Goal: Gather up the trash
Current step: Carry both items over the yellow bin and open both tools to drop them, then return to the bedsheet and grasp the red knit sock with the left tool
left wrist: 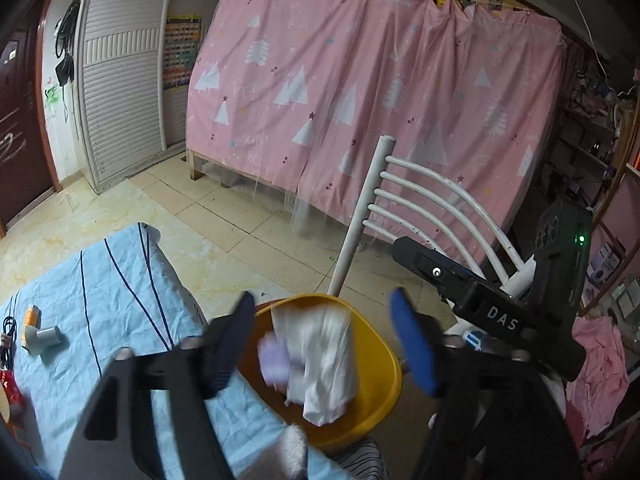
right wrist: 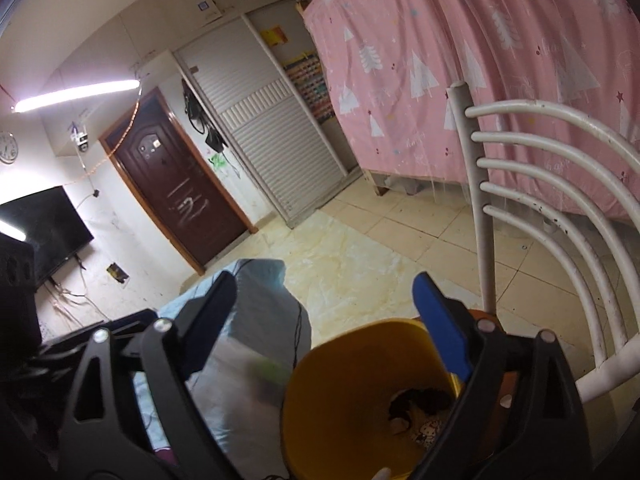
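Note:
A yellow bin (left wrist: 380,392) stands beside the table with the light blue cloth (left wrist: 100,304). In the left wrist view a white crumpled wrapper with a blurred purple bit (left wrist: 320,360) is in mid-air over the bin's mouth, between the fingers of my open left gripper (left wrist: 324,340). My right gripper (right wrist: 332,320) is open and empty, just above the bin (right wrist: 360,380); dark scraps and a printed wrapper (right wrist: 420,412) lie at the bin's bottom. The right gripper's black body (left wrist: 480,304) shows to the right in the left wrist view.
A white chair (left wrist: 420,208) stands right behind the bin, also in the right wrist view (right wrist: 540,184). A pink bed curtain (left wrist: 380,80) fills the back. A small white-and-orange item (left wrist: 40,332) lies on the cloth. A door (right wrist: 176,184) and a TV (right wrist: 40,228) are far left.

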`<state>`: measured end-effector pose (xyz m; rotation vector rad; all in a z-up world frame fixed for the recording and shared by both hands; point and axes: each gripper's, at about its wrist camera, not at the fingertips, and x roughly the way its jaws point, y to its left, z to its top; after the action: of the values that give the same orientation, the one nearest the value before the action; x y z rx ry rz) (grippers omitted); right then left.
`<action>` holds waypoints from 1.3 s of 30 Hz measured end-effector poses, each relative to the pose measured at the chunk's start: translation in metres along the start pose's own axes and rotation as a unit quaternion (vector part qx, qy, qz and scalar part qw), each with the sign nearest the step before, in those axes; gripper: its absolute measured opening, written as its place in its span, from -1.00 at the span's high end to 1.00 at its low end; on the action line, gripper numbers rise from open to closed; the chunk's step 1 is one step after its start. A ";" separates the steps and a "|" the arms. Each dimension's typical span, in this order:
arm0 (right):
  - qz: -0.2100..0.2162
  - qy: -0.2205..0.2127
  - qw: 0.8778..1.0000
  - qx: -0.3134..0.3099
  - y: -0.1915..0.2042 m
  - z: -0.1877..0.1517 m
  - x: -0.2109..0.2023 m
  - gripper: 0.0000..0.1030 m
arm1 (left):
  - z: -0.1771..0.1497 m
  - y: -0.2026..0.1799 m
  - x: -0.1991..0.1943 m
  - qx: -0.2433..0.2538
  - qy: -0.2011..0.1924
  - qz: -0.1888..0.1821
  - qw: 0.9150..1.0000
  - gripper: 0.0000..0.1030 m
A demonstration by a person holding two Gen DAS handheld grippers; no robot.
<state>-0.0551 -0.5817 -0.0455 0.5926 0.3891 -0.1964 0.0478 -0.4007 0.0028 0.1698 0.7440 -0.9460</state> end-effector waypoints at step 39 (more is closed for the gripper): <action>0.075 0.102 0.977 -0.172 0.191 -0.054 0.071 -0.80 | -0.038 0.196 -0.185 -0.134 -0.125 0.138 0.973 -0.43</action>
<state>0.0489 -0.3997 -0.0199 0.2980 0.5610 0.0793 0.1159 -0.1433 0.0590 -0.0813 0.5891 -0.5826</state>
